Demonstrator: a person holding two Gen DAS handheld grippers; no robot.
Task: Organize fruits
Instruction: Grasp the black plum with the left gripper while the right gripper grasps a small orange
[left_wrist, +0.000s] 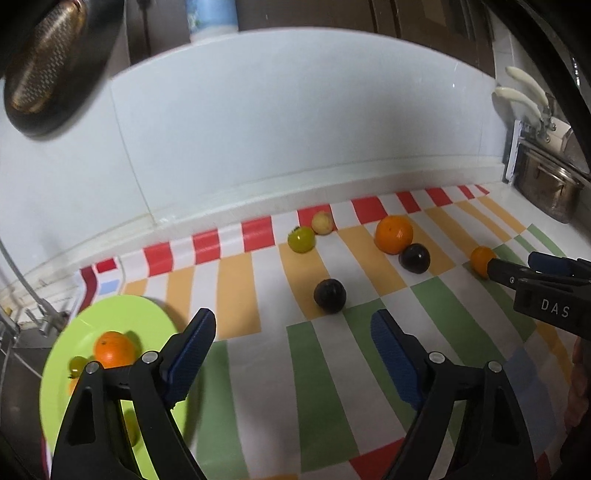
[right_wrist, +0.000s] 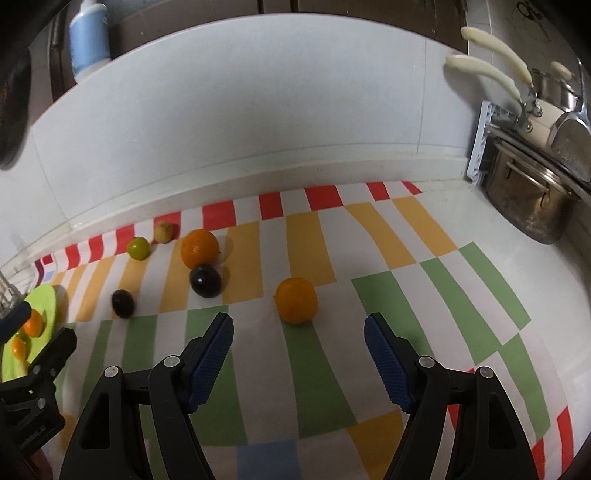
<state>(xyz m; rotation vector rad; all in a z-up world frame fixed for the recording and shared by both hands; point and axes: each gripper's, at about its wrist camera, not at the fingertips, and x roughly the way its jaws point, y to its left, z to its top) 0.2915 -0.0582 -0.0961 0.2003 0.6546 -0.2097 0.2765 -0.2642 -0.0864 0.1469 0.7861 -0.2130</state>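
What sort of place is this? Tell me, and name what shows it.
Most likely a home kitchen counter: a metal pot beside white-handled pans at the tiled wall, a tap at the left, and fruit on a checked cloth.

Each hand-held gripper is matt black plastic: the left hand-held gripper (left_wrist: 293, 325) and the right hand-held gripper (right_wrist: 299, 330) both carry two angular fingers (left_wrist: 397, 354) with triangular cut-outs in their arms. The fingers end in dark blue pads with a knurled, dotted texture, and round silver pivot screws sit at the joints. White letters "DAS" mark the right one's black body seen from the left wrist view
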